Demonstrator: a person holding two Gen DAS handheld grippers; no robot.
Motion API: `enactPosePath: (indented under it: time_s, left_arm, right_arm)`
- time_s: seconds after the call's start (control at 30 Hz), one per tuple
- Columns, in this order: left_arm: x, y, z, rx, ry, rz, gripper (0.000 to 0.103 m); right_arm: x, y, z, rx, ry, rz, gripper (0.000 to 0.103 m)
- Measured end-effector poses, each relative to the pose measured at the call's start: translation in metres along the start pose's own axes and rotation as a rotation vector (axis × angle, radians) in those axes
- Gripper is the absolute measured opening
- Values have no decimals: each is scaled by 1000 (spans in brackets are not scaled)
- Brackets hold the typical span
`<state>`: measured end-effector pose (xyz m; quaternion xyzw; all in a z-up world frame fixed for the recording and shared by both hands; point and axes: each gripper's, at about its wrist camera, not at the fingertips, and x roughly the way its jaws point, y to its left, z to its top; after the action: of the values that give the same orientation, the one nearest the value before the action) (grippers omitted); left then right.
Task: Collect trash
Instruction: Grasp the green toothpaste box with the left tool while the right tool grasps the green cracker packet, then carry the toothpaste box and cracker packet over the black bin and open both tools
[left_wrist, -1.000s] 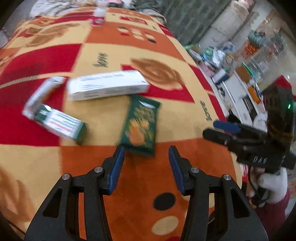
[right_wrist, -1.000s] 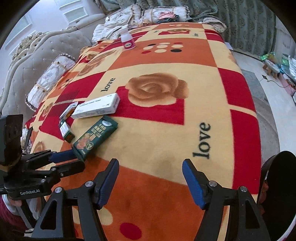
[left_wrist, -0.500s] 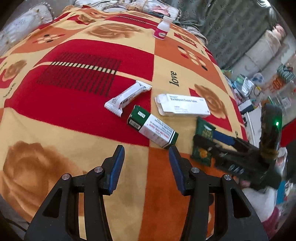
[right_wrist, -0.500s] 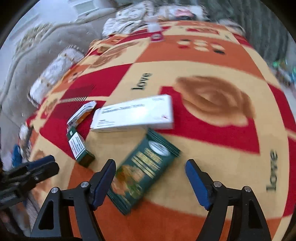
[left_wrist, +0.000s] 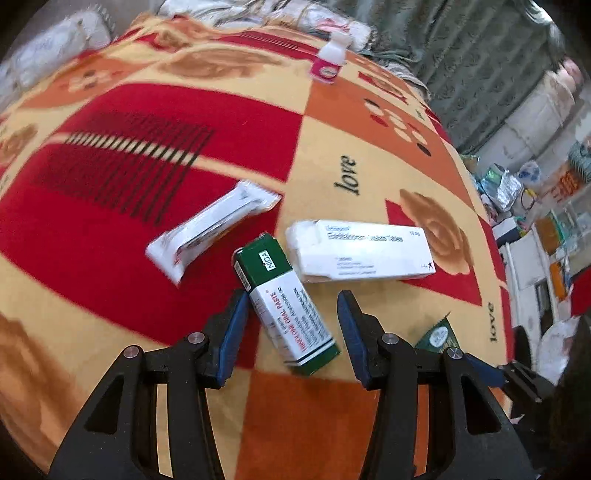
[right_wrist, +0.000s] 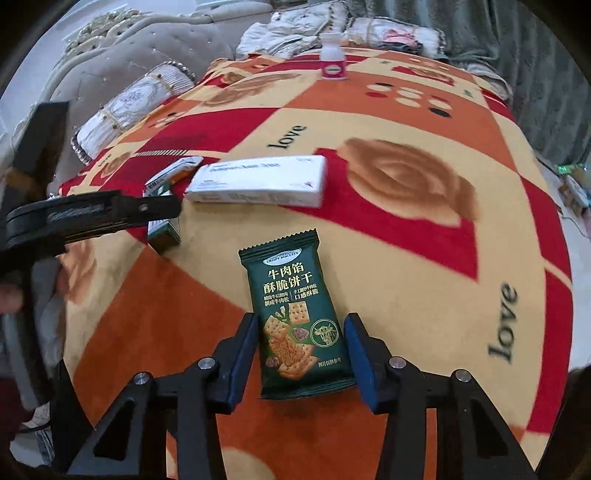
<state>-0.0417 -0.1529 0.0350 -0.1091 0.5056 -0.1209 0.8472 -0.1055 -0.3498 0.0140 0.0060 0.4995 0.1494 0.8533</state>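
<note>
A green-and-white paste box (left_wrist: 288, 314) lies on the patterned blanket (left_wrist: 110, 314) between the fingers of my left gripper (left_wrist: 291, 299), which is open; the pads do not press on it. A dark green biscuit packet (right_wrist: 295, 314) lies flat between the fingers of my right gripper (right_wrist: 301, 321). Its jaws are closing, with the pads close beside the packet's edges and a slight gap on the left. Beyond them lie a white tablet box (left_wrist: 362, 251) (right_wrist: 258, 181) and a white snack wrapper (left_wrist: 214, 232). The left gripper (right_wrist: 162, 206) shows side-on over the paste box (right_wrist: 164, 232).
A small white bottle with a pink label (left_wrist: 328, 61) (right_wrist: 332, 61) stands at the blanket's far end. A grey sofa with cushions (right_wrist: 129, 107) lies to the left, a person's hand (right_wrist: 11, 295) at the left edge. Cluttered floor and shelves (left_wrist: 517, 192) are off the right edge.
Both grippers have come forward and down onto the trash. The left now straddles the paste box. The right, first wider, has narrowed around the biscuit packet.
</note>
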Motion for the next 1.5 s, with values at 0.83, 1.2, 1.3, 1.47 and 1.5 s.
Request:
enactPosePath:
  time_s: [0.83, 1.2, 1.3, 1.47, 1.5]
  left_arm:
    - [-23, -66, -54, 215, 82, -124, 25]
    - [-31, -116, -60, 315, 40, -125, 25]
    - [-30, -128, -62, 340, 38, -128, 25]
    - [-30, -154, -68, 390, 32, -141, 25]
    - [-30, -158, -69, 397, 32, -144, 25]
  right_arm:
    - [-37, -8, -23, 2, -94, -31, 40]
    - [-71, -34, -40, 58, -135, -78, 40]
    - [-79, -42, -46, 74, -146, -89, 40]
    - [-92, -58, -55, 109, -164, -112, 40]
    - [-95, -62, -57, 120, -168, -118, 40]
